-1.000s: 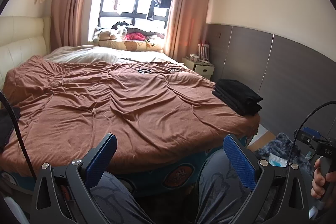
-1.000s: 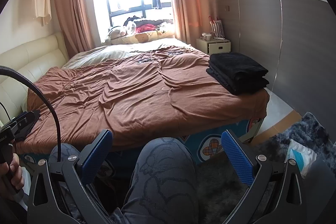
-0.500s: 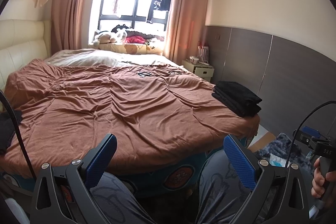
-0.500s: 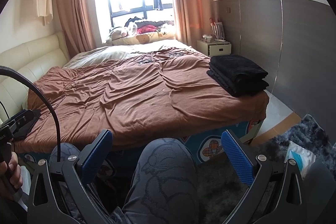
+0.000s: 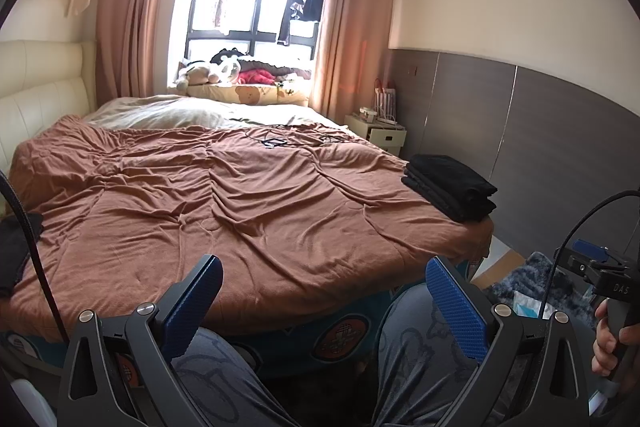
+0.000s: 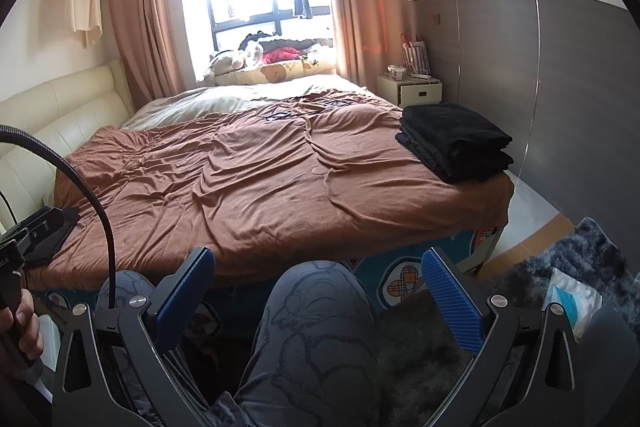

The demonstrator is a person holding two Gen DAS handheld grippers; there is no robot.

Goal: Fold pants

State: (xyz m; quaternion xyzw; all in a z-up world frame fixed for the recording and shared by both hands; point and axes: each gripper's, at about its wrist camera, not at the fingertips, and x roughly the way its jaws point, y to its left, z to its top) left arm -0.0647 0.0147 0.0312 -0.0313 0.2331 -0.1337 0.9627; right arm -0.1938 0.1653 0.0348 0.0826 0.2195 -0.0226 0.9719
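Left tongs (image 5: pixel 324 303) spread apart, right tongs (image 6: pixel 316 297) likewise; folded black pants (image 6: pixel 454 141) on bed (image 6: pixel 260 187)

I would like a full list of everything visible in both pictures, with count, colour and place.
Folded black pants stack: one, black, bed's right near corner.
Rumpled brown quilt: one, brown, covering the bed.
Dark cloth: one, black, bed's left edge.
Cream padded headboard: one, cream, left.
Plush toys: several, pale, windowsill.
Small bedside cabinet: one, cream, far right.
Shaggy grey rug: one, floor right.
Left gripper: open, empty.
Right gripper: open, empty.
Knees: grey patterned trousers.
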